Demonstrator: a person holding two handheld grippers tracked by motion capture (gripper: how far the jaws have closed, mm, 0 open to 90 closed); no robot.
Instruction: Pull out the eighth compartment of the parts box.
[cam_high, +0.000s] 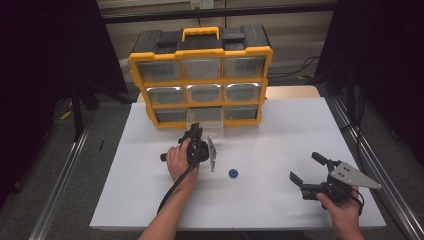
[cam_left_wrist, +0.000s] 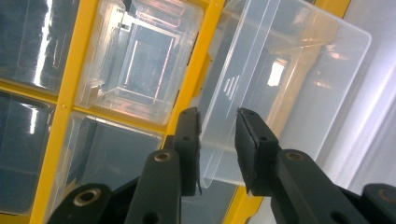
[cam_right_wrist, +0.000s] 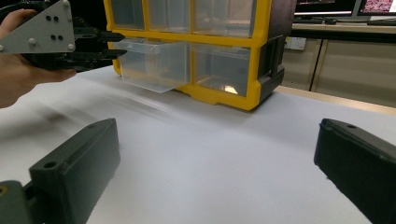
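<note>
Both hands level; left tongs (cam_high: 196, 134) grip drawer (cam_high: 204, 121).

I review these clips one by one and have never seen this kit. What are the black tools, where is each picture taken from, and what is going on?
A person holds a hand-held two-jaw gripper in each hand. The high view looks down on a white table; each of the other two views rides on one gripper. A yellow drawer cabinet stands at the back, and a small blue ring lies on the table. The left gripper has its jaws on the front lip of the clear bottom-middle drawer, which is pulled partway out. The right gripper rests open, holding nothing.
</note>
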